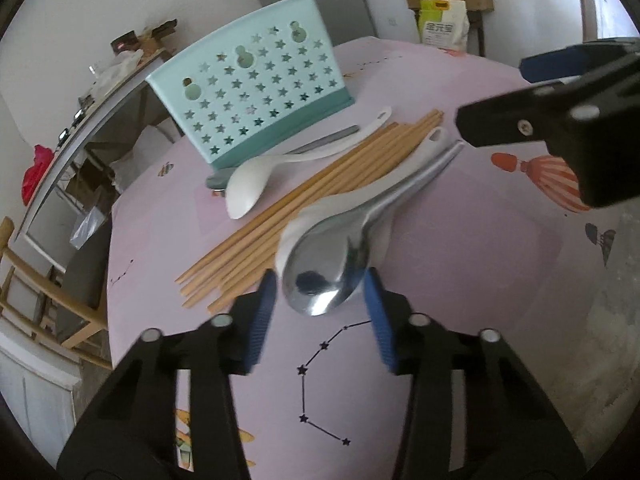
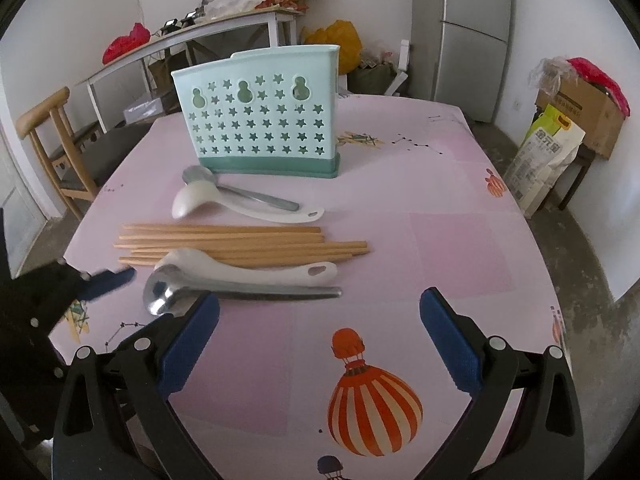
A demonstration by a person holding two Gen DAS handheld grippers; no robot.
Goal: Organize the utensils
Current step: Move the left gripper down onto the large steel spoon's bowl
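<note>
A pink patterned table (image 2: 440, 240) holds a mint utensil holder (image 2: 260, 120), standing upright. In front lie wooden chopsticks (image 2: 240, 244), white spoons and a metal spoon (image 1: 320, 276). The left gripper (image 1: 320, 300) brackets the metal spoon's bowl, pads not visibly touching. The right gripper (image 2: 320, 320) is spread wide, empty.

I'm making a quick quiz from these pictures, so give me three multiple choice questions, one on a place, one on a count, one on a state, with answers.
1. Where do the chopsticks lie?
A. inside the holder
B. on the table between two pairs of spoons
C. on the chair

2. How many white spoons are on the table?
A. one
B. two
C. four

3. How does the right gripper stand?
A. open, holding nothing
B. shut on a spoon
C. shut on chopsticks

Answers: 1 B, they lie flat with spoons either side. 2 B, one white spoon sits near the green holder, another beside the near metal spoon. 3 A, its jaws stand wide over bare cloth.
</note>
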